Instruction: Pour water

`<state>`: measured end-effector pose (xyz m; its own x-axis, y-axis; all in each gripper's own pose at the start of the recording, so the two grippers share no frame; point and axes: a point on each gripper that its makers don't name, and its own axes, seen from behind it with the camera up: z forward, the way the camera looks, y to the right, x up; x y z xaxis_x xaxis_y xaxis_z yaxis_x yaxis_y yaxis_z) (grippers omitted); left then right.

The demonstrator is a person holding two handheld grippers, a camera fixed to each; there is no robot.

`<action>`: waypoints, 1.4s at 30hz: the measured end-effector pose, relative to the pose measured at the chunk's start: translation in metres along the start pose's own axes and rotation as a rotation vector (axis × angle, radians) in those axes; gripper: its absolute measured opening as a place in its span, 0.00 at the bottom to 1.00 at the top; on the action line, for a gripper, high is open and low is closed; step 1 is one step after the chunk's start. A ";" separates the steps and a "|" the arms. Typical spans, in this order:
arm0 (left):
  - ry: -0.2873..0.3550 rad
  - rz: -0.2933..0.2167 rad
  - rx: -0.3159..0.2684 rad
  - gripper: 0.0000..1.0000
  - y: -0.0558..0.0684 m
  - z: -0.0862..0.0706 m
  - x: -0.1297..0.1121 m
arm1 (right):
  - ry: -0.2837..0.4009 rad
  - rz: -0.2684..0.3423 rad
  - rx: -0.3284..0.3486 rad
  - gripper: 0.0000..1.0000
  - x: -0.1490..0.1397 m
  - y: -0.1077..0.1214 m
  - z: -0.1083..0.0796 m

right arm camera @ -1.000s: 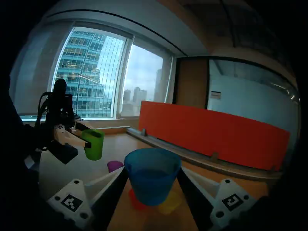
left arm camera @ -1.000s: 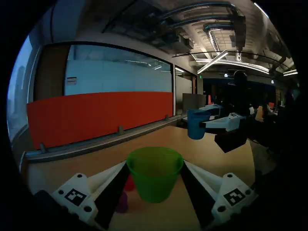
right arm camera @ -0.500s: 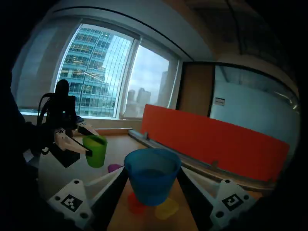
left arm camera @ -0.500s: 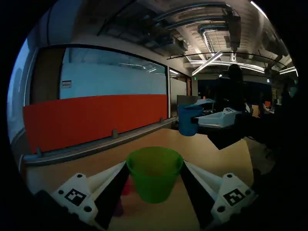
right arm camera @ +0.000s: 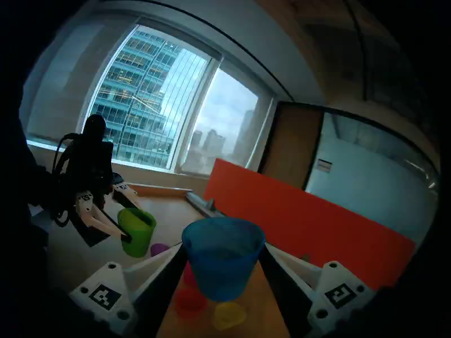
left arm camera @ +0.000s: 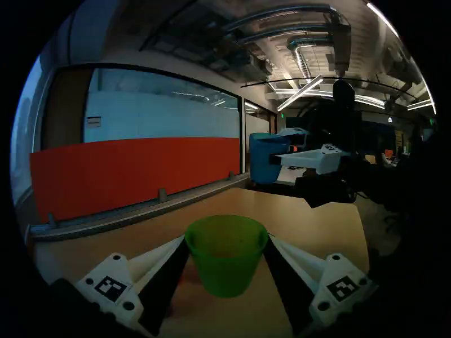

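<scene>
Left gripper view: left gripper (left arm camera: 225,243) clamps the green cup (left arm camera: 226,267) between both fingers, cup upright above the wooden table (left arm camera: 315,225). Farther off, upper right, the right gripper (left arm camera: 281,153) grips the blue cup (left arm camera: 260,163), upright, higher than the green one and well apart from it. Right gripper view: blue cup pinched between both fingers, upright; contents not discernible. Below it on the table: red cup (right arm camera: 189,298), yellow cup (right arm camera: 227,315), purple cup (right arm camera: 159,248). Left gripper with green cup at left, near the purple cup.

Red cup (right arm camera: 189,298), yellow cup (right arm camera: 228,315), purple cup (right arm camera: 159,248) on wooden table (right arm camera: 169,205); orange partition (right arm camera: 315,236) behind; window (right arm camera: 152,124) beyond.
</scene>
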<state>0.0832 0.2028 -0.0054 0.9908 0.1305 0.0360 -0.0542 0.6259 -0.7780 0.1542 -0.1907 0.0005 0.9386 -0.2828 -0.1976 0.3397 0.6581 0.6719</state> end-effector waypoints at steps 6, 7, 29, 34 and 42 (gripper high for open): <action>0.002 0.003 -0.013 0.87 0.006 0.003 0.001 | 0.001 -0.068 0.008 0.89 0.009 -0.001 0.003; 0.003 0.003 -0.015 0.87 0.006 0.003 0.002 | 0.001 -0.079 0.009 0.89 0.011 -0.001 0.004; 0.018 0.014 -0.051 0.87 0.020 0.010 0.004 | 0.016 -0.342 0.018 0.89 0.050 -0.005 0.024; 0.021 0.013 -0.056 0.87 0.022 0.012 0.005 | 0.024 -0.393 0.017 0.89 0.059 -0.004 0.030; 0.022 0.012 -0.061 0.87 0.025 0.015 0.005 | 0.023 -0.479 0.014 0.89 0.069 -0.004 0.039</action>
<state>0.0853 0.2310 -0.0153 0.9926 0.1204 0.0135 -0.0588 0.5762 -0.8152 0.2157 -0.2404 0.0124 0.6776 -0.5368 -0.5027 0.7338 0.4480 0.5107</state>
